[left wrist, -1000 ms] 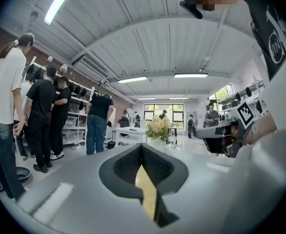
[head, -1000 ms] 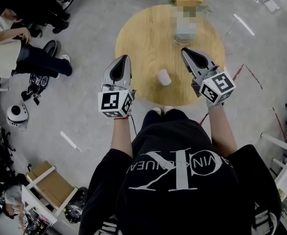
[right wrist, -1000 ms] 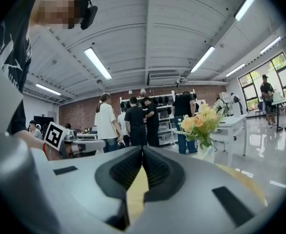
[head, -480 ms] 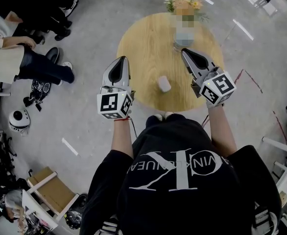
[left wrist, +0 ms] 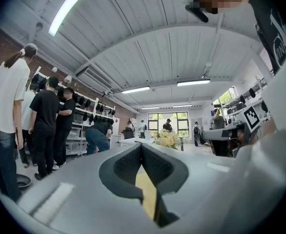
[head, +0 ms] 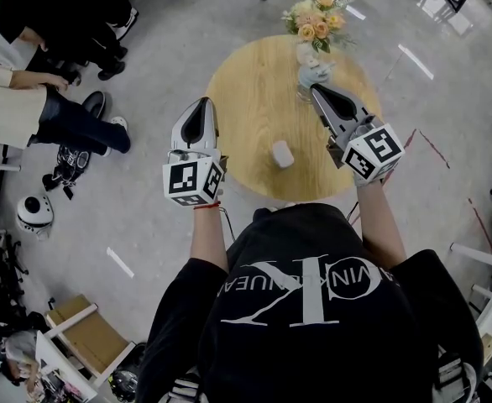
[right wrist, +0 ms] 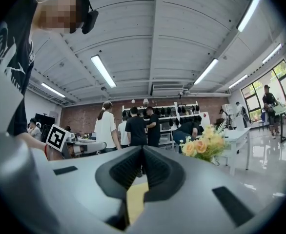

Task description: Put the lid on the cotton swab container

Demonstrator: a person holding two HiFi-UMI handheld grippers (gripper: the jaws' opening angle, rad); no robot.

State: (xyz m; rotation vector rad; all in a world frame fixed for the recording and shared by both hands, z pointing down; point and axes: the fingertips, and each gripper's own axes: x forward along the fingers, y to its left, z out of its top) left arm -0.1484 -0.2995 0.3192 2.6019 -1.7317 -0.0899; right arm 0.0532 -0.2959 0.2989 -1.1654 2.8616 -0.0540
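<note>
- The cotton swab container (head: pixel 282 154) is a small white tub standing alone near the person's edge of the round wooden surface (head: pixel 246 91); it sits between the two grippers as the head view frames them, well below both
- No separate lid can be made out anywhere on the surface; the tub is too small in view to tell whether it is already capped
- The left gripper (head: pixel 205 102) has its fingers (left wrist: pixel 128 165) pressed together with nothing between them; it is held level, clear of the surface
- The right gripper (head: pixel 316 88) is likewise closed on nothing, and in the head view its tip lies just beside the vase of flowers (head: pixel 313 40) at the far edge
- Bystanders (right wrist: pixel 135 128) stand by shelving in the background, away from the work
- The tub is probably light, rigid thin plastic with smooth sides; it would likely slide or tip under a sideways nudge
- A hold across the side wall, low down, looks safest for steadying it; a lid would be best pinched by its rim and pressed down squarely
</note>
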